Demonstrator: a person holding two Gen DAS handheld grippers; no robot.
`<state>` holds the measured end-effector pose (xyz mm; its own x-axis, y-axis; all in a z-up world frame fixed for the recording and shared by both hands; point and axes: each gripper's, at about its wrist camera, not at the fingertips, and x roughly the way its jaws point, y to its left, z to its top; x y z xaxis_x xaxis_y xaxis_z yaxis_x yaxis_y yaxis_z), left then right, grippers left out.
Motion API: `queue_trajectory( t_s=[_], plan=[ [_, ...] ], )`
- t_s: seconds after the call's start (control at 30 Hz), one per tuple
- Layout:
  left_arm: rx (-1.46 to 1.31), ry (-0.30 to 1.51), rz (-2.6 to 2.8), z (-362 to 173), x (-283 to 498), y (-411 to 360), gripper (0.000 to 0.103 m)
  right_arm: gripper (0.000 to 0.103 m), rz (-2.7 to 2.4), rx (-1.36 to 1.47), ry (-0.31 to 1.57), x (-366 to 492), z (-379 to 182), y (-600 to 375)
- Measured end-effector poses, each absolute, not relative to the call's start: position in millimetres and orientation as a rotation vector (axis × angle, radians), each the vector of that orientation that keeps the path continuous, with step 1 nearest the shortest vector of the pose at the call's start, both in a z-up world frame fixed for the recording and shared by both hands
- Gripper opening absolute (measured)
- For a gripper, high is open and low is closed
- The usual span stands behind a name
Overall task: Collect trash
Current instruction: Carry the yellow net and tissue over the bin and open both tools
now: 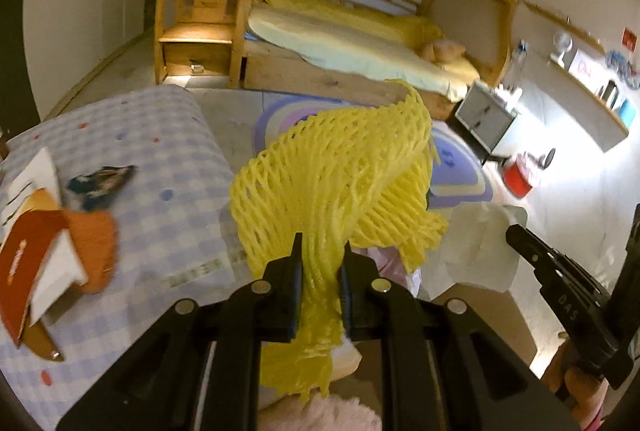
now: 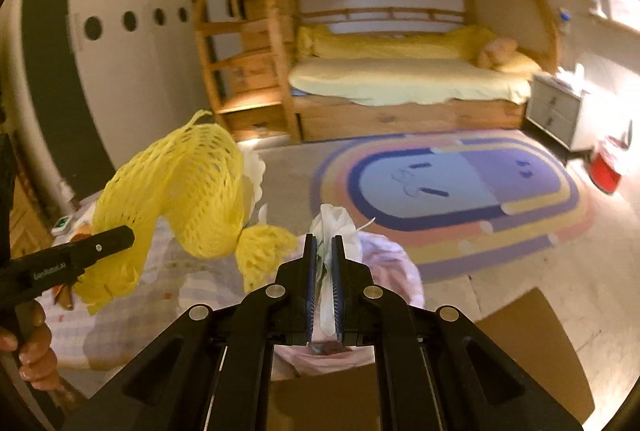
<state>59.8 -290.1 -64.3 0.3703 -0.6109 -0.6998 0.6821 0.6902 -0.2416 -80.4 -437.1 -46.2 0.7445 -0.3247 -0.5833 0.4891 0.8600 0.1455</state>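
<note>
Two grips matter: left gripper (image 1: 320,263) stays clamped on the net (image 1: 340,167), right gripper (image 2: 323,255) on the tissue (image 2: 334,223), until over a bin, none seen

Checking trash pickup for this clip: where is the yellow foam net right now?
The yellow foam net is clamped in the left gripper, held in the air beside the checkered table; in the right wrist view it hangs at left, near the right gripper.
</note>
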Motion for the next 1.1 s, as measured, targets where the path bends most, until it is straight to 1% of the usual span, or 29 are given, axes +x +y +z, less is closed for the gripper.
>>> queue_trajectory(
  t_s=[0.27,0.33,0.37,0.4,0.43,0.5,0.57,0.6,0.63,0.67,0.83,1.1],
  plan=[
    [0.182,0.897,-0.838,-88.4,73.4,-344.9,0.015,0.008,-0.454,0.377,0.641,-67.8,-88.8,-473.9],
    [0.196,0.902,-0.835,-91.9,78.2,-352.3,0.018,0.008,-0.454,0.403,0.666,-60.0,-100.0,-479.7],
    [0.202,0.904,-0.846,-93.4,79.8,-356.4,0.023,0.008,-0.448,0.420,0.677,-55.2,-106.4,-484.1],
    [0.211,0.898,-0.849,-94.1,80.3,-359.7,0.030,0.010,-0.448,0.426,0.683,-53.3,-110.0,-484.9],
    [0.216,0.895,-0.852,-93.7,79.8,-360.4,0.034,0.012,-0.445,0.431,0.692,-49.5,-114.1,-486.2],
    [0.213,0.893,-0.874,-93.8,80.8,-362.2,0.050,0.014,-0.444,0.434,0.712,-41.6,-123.3,-488.9],
    [0.201,0.891,-0.882,-92.1,81.8,-360.5,0.058,0.021,-0.445,0.445,0.740,-34.5,-132.2,-491.1],
    [0.196,0.886,-0.891,-90.8,81.7,-358.0,0.060,0.025,-0.442,0.451,0.746,-33.5,-135.3,-491.7],
    [0.196,0.881,-0.897,-89.4,80.9,-356.3,0.060,0.030,-0.444,0.453,0.752,-33.5,-137.6,-491.6],
    [0.195,0.877,-0.900,-87.8,79.7,-355.5,0.061,0.031,-0.449,0.451,0.754,-34.5,-137.7,-490.1],
    [0.165,0.851,-0.881,-77.6,75.3,-327.6,0.061,0.032,-0.456,0.443,0.745,-42.0,-124.5,-481.6],
    [0.156,0.781,-0.792,-57.9,60.2,-267.6,0.061,0.032,-0.389,0.382,0.689,-63.2,-78.7,-437.6]
  ],
)
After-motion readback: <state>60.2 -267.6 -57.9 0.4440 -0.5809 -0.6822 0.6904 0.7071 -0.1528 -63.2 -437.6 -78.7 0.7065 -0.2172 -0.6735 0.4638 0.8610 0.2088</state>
